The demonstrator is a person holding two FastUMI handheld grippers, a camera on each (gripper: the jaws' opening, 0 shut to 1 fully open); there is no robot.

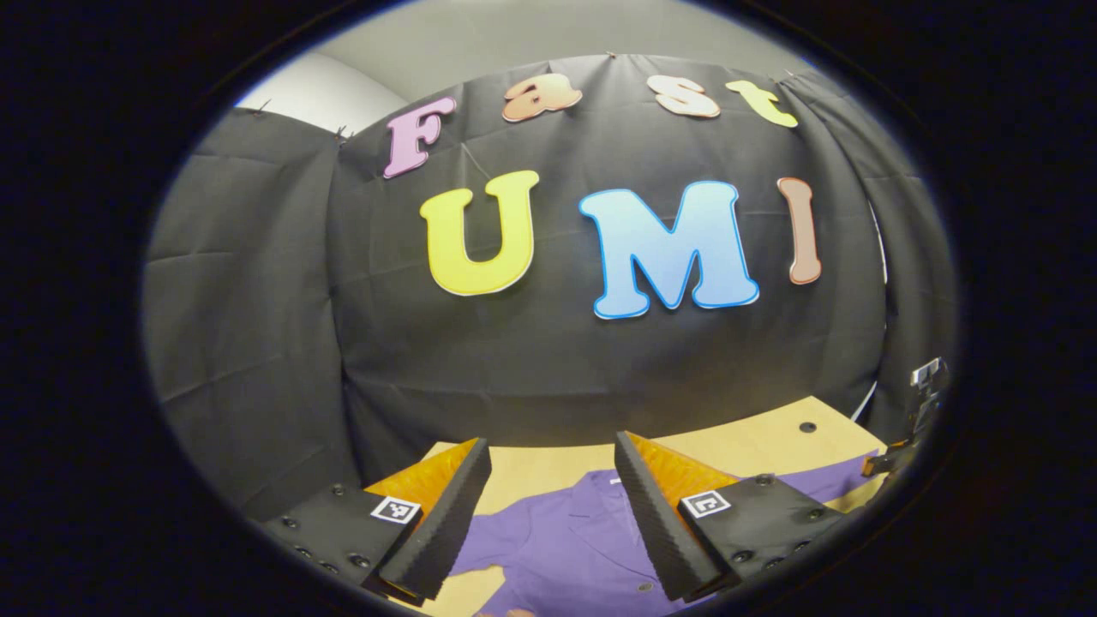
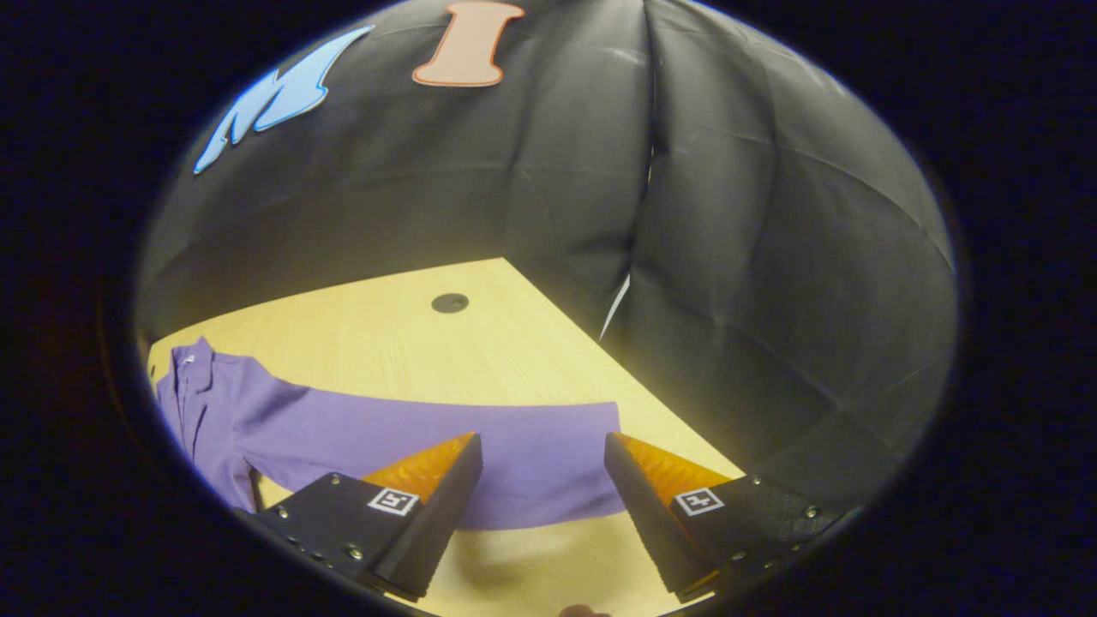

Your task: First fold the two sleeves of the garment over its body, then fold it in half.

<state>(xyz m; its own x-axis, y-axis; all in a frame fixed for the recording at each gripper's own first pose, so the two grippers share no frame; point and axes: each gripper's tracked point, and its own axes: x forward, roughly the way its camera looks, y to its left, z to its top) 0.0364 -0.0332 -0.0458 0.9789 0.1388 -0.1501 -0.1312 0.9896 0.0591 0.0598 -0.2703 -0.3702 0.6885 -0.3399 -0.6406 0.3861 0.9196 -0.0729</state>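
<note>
Purple shirt [image 2: 257, 420] flat on table [image 2: 480, 351], sleeve [image 2: 531, 454] outstretched beneath right gripper [image 2: 542, 480]; left gripper [image 1: 553, 497] over body; both jaws wide, empty; risk: pinching one layer, sleeve slipping mid-fold.

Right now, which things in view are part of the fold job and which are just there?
Job: purple garment, its spread sleeve, left gripper open above the body, right gripper open over that sleeve.
Just there: table, dark round spot on it.

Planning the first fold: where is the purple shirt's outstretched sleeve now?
In the right gripper view, the purple shirt's sleeve lies flat on the pale wooden table, just beyond the open right gripper.
</note>
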